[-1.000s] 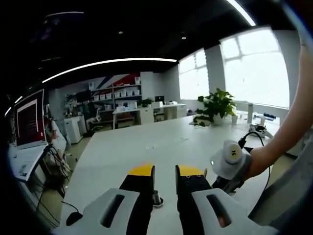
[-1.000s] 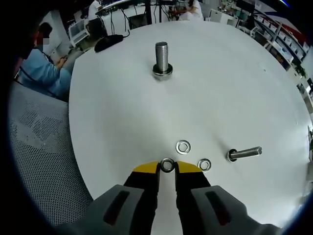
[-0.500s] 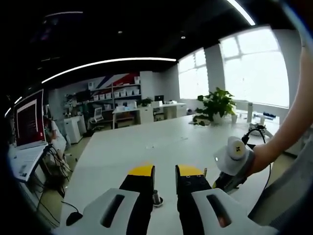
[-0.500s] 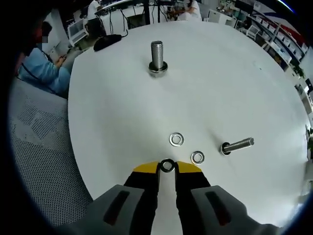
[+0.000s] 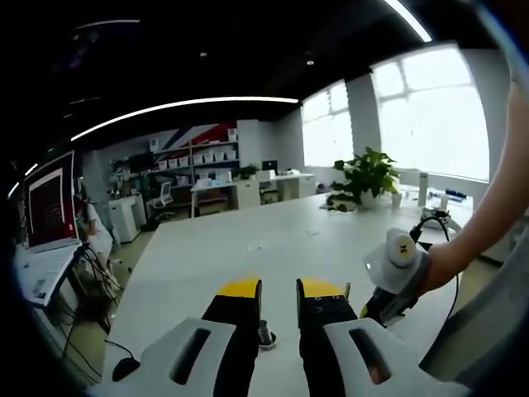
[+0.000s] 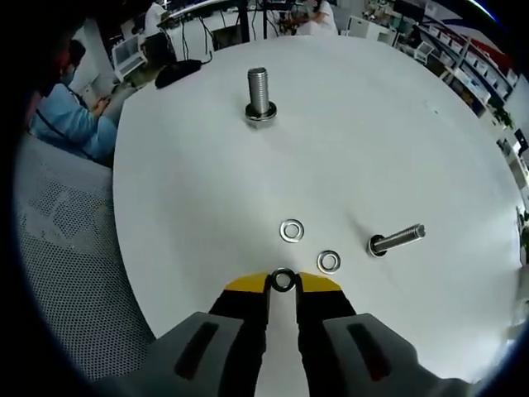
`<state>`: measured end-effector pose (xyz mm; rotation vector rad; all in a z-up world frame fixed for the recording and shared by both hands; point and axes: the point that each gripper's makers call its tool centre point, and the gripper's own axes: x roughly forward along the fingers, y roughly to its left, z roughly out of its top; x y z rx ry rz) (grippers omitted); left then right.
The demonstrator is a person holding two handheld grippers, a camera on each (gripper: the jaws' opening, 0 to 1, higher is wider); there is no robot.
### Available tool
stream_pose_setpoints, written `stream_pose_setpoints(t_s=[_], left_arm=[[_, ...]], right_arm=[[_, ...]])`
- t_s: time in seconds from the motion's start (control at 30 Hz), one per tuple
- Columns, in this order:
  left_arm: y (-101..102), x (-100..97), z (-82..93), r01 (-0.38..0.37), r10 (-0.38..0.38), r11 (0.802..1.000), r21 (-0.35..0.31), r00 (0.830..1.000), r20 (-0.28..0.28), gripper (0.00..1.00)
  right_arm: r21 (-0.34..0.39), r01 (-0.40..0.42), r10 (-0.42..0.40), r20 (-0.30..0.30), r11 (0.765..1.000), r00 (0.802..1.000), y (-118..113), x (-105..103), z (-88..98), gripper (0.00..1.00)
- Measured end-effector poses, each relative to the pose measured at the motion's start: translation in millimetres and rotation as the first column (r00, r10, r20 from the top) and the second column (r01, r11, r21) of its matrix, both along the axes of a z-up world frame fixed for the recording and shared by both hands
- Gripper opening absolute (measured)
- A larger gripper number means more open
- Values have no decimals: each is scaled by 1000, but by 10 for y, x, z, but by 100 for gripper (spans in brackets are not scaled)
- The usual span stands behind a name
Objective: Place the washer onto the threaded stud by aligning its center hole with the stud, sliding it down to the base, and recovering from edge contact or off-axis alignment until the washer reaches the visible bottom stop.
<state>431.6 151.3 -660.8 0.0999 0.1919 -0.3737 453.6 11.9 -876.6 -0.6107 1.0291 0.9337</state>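
In the right gripper view, a washer (image 6: 283, 279) is pinched between the tips of the right hand-held gripper (image 6: 283, 285), and the upright threaded stud (image 6: 259, 95) is seen straight ahead of it, well apart across the white surface (image 6: 413, 124) — its long axis stands vertical, head down on the surface. The coming move is judged to be a carry forward and over the stud's top, with the washer's hole brought onto that axis. Two loose washers (image 6: 292, 230) lie near the tips, and a second bolt (image 6: 397, 240) lies on its side to the right. In the left gripper view, the left hand-held gripper (image 5: 279, 291) is held with a narrow gap between its jaws, nothing visibly gripped; a small metal object (image 5: 264, 335) beyond them is partly hidden — what it is cannot be told.
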Motion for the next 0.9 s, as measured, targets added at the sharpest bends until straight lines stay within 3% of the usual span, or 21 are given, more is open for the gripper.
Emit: stream_pose_setpoints(t_s=[0.27, 0.9], left_arm=[[0, -1, -2, -1, 1, 1000, 0, 1000, -2, 15], [-3, -5, 2, 1, -1, 1000, -3, 1000, -1, 15]], right_arm=[[7, 16, -16, -25, 1000, 1000, -14, -21, 12, 16], [18, 13, -13, 3, 1000, 1000, -51, -31, 10, 15]])
